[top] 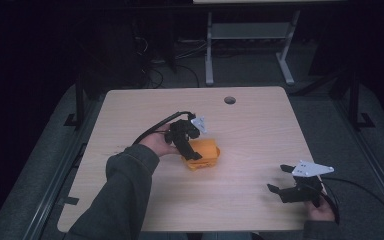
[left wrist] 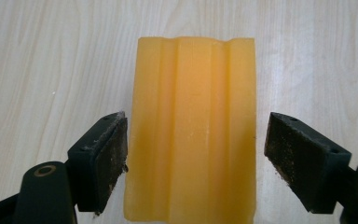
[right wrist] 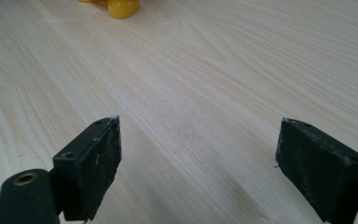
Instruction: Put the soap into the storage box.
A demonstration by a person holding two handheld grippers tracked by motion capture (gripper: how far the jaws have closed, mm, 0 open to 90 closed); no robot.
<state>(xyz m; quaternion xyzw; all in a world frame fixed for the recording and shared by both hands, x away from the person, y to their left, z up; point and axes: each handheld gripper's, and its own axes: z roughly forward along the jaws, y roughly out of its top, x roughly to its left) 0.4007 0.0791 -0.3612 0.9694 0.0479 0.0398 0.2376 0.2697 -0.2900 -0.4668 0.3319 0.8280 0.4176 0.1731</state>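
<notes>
— Where's the orange ridged block (left wrist: 193, 126)?

— On the wooden table (top: 250, 130), near its middle. It lies lengthwise between the pads of the left gripper (left wrist: 196, 154), whose jaws stand apart on either side. One pad sits right at the block's edge, possibly touching; the other is clearly off it.

— And from above?

— The left gripper (top: 192, 150) leans over the block (top: 205, 154), covering its near-left part.

— The right gripper (top: 285, 182)?

— Well apart, near the table's front right corner, jaws spread wide over bare wood.
</notes>
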